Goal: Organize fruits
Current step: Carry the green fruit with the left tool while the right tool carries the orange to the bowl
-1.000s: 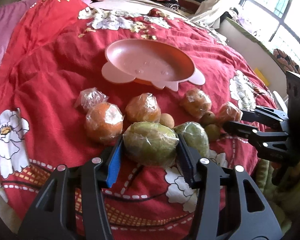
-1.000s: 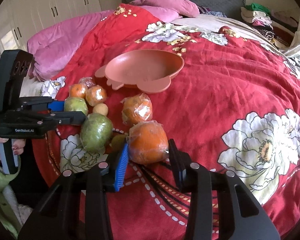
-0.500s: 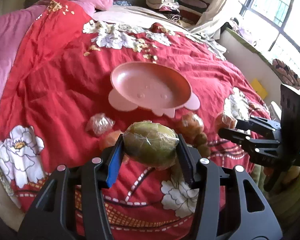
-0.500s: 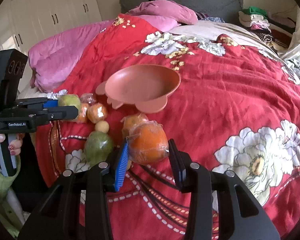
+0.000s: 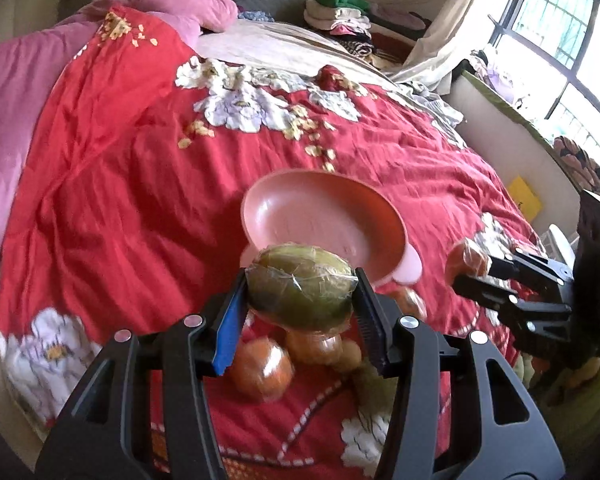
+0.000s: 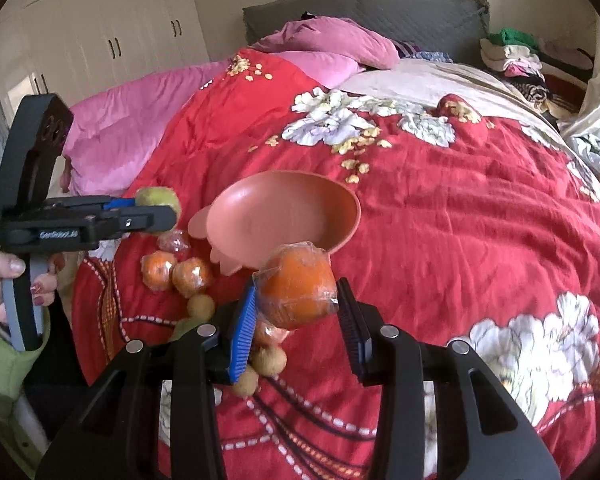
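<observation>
My left gripper is shut on a green fruit wrapped in plastic and holds it in the air, just short of the pink bowl. My right gripper is shut on a wrapped orange and holds it up near the bowl's front rim. The bowl holds no fruit. Several wrapped oranges and small brown fruits lie on the red quilt below the grippers. Each gripper shows in the other's view: the left one, the right one.
The red flowered quilt covers the bed. Pink pillows and a grey headboard are at the far end. Folded clothes are piled at the back right. A window and a ledge are to the right.
Both grippers have lifted their fruits off the quilt and moved them toward the bowl. The other fruits stay where they lay.
</observation>
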